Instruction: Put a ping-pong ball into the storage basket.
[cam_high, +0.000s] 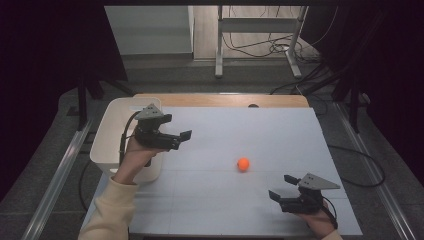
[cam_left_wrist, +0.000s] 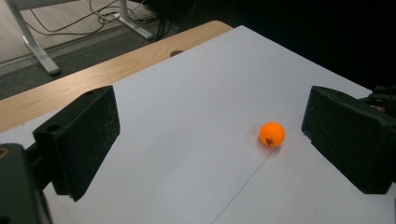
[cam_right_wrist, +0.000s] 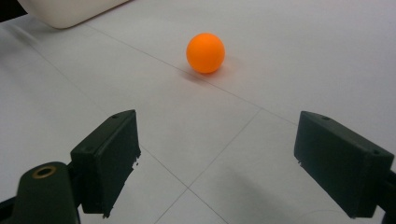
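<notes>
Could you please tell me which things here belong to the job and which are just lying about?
Job: ball; white bin; left hand-held gripper and right hand-held gripper, both open and empty.
Lying about: cables and metal stand beyond the table.

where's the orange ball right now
In the high view the orange ball lies loose on the white table, right of centre, between the left gripper and the right gripper, nearer the right one.

Grey floor (cam_high: 170, 75), tangled cables (cam_high: 260, 47), white desk legs (cam_high: 219, 45).
</notes>
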